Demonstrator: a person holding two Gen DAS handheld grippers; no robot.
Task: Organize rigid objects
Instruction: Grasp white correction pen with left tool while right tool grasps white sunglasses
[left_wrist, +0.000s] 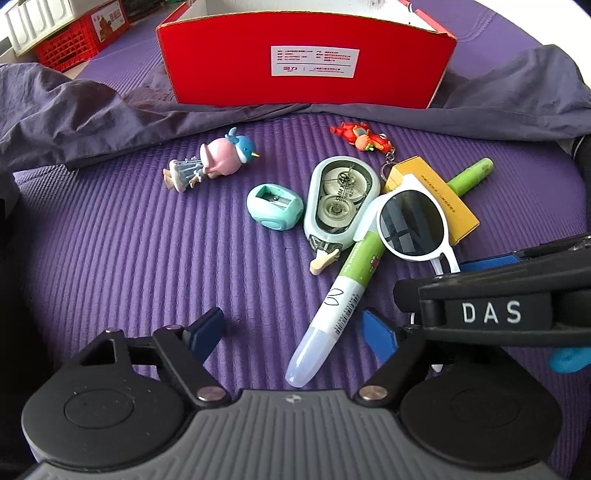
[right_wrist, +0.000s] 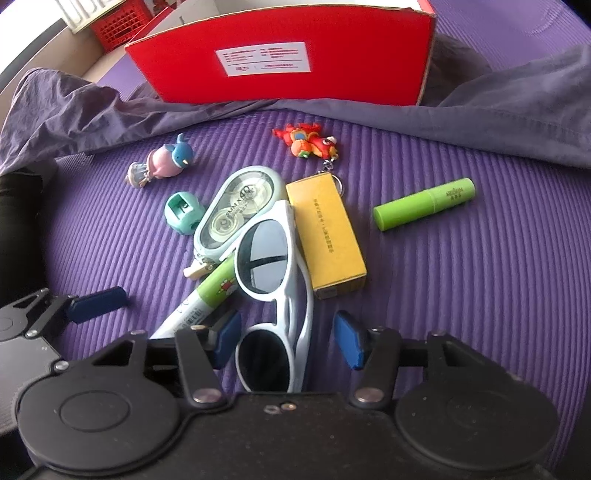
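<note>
Two grippers work over a ribbed purple mat. Right gripper, fingers spread wide, straddles the near lens of white-framed dark-lensed sunglasses without touching. Left gripper, equally wide, brackets the translucent cap of a green-and-white marker pen.

Left hand-held gripper spread wide, right hand-held gripper likewise

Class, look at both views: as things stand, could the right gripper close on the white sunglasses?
Probably yes. The right gripper is open, and the sunglasses already lie between its fingers with nothing on top. The marker lies tucked under their left side, so it might get nudged.
</note>
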